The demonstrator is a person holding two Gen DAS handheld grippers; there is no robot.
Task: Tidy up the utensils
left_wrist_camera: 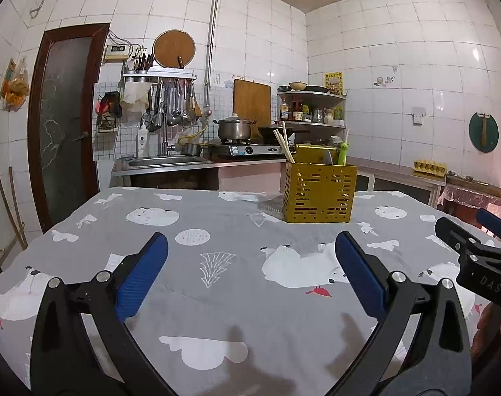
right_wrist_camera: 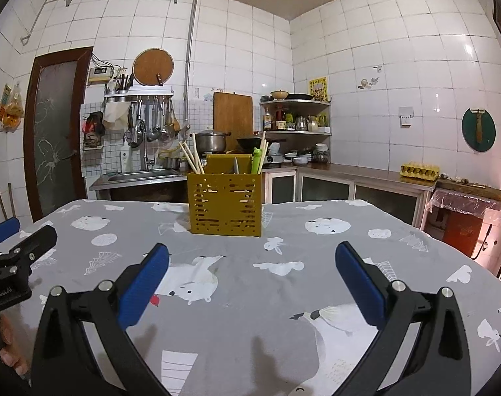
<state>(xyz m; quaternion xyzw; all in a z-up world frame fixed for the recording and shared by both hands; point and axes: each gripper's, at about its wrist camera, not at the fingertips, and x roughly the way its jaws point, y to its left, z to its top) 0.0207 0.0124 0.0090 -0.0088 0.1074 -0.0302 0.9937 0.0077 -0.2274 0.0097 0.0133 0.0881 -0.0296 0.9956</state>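
Note:
A yellow slotted utensil holder (left_wrist_camera: 319,193) (right_wrist_camera: 225,203) stands upright on the far half of the table. Wooden chopsticks (left_wrist_camera: 283,145) (right_wrist_camera: 192,158) lean out of its left side, and a green utensil (left_wrist_camera: 342,153) (right_wrist_camera: 256,161) sticks up on its right. My left gripper (left_wrist_camera: 250,247) hovers open over the cloth, well short of the holder, nothing between its blue pads. My right gripper (right_wrist_camera: 252,250) is likewise open and empty, facing the holder. Each gripper shows at the edge of the other's view, the right gripper (left_wrist_camera: 475,244) and the left gripper (right_wrist_camera: 16,250).
The table wears a grey cloth (left_wrist_camera: 217,280) (right_wrist_camera: 283,297) printed with white animals. Behind it runs a kitchen counter with a sink (left_wrist_camera: 164,161), a stove with a pot (left_wrist_camera: 233,128), hanging ladles and a corner shelf (right_wrist_camera: 295,115). A hand (right_wrist_camera: 9,346) holds the left gripper.

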